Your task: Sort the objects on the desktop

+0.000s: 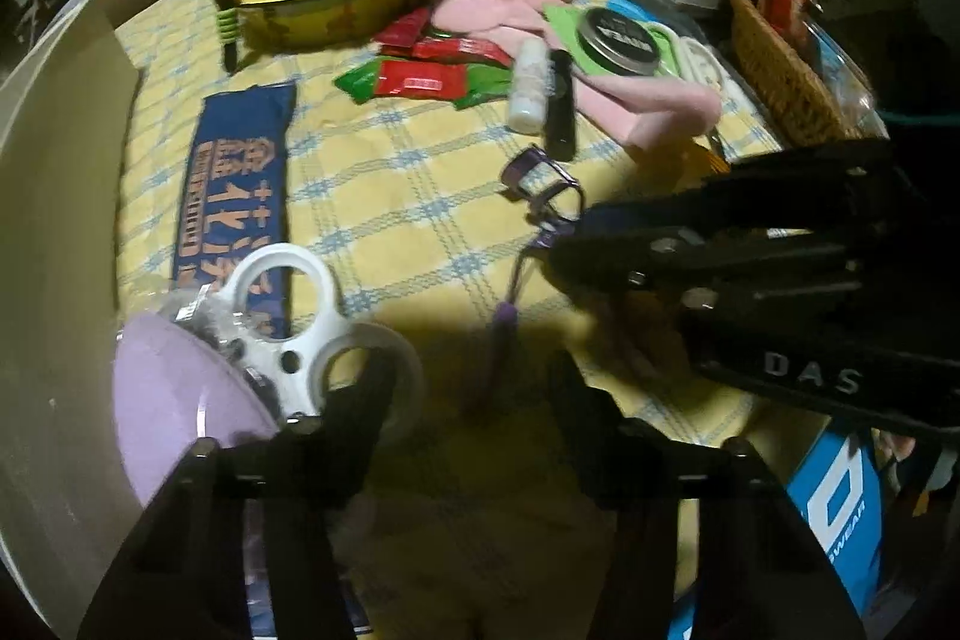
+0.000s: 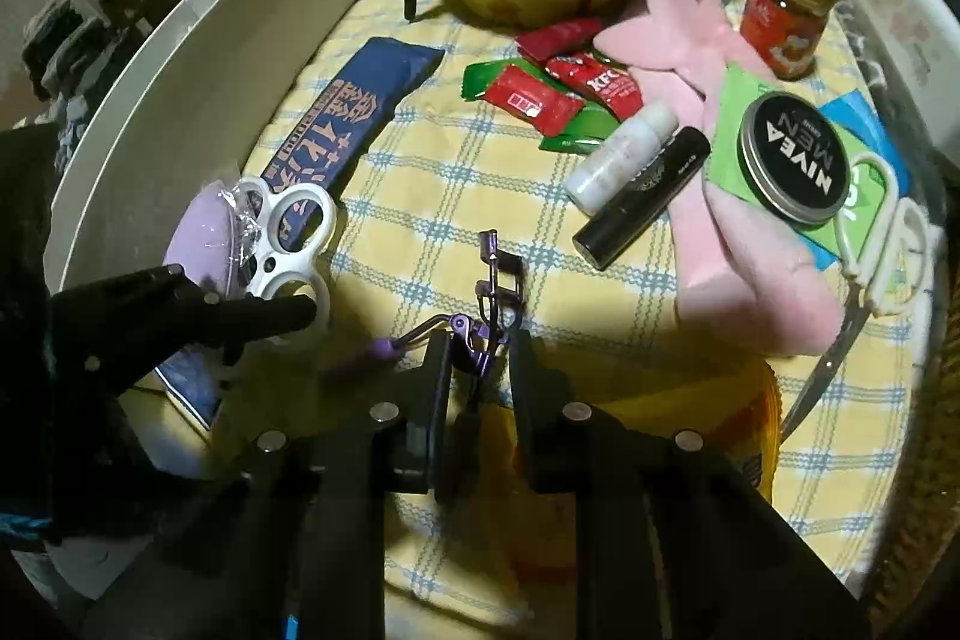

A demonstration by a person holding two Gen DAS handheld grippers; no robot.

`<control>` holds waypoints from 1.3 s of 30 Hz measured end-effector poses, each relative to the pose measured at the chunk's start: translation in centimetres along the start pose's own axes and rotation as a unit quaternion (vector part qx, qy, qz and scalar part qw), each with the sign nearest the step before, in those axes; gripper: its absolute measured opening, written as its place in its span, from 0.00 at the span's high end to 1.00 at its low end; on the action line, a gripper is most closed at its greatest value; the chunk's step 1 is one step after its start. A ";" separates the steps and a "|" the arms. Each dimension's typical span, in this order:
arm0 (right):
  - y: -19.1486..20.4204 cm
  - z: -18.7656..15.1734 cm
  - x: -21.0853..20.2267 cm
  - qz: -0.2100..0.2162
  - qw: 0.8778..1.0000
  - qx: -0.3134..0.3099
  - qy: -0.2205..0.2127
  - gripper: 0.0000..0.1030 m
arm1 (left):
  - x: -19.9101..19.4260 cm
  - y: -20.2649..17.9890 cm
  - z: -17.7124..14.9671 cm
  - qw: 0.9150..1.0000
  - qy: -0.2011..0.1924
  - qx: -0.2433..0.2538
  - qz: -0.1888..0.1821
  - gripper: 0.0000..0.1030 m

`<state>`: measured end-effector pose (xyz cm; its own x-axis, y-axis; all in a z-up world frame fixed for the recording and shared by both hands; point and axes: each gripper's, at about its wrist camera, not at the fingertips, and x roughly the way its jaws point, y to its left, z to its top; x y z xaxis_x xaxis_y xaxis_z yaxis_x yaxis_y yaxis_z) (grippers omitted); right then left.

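Right gripper [image 2: 480,358] — jaws straddling the purple curler [image 2: 489,292] on the checked cloth [image 2: 420,196], not visibly clamped on it. Left gripper [image 1: 468,394] — jaws spread, holding nothing, one finger [image 1: 366,388] at the white ring tool [image 1: 288,316] beside the lilac case [image 1: 180,400]. Farther back: black tube [image 2: 642,196], white bottle [image 2: 618,154], Nivea tin [image 2: 795,160], pink cloth [image 2: 750,268].

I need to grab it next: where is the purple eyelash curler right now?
The purple eyelash curler lies on the checked cloth between the right tongs, low centre in the right wrist view, right of the white-handled tool.
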<state>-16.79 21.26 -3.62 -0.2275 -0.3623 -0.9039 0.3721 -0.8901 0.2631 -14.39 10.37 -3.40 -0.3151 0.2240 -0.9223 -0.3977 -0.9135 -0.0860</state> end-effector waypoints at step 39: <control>1.6 4.7 -3.0 0.047 0.999 -0.006 0.016 0.90 | -3.8 0.9 1.7 0.993 -0.032 -0.046 -0.105 0.82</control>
<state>-19.74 19.61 1.06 -0.1630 -0.4343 -0.8859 0.4012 -0.8495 0.3426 -15.05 9.25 0.64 -0.2887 0.4309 -0.8550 -0.3810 -0.8709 -0.3103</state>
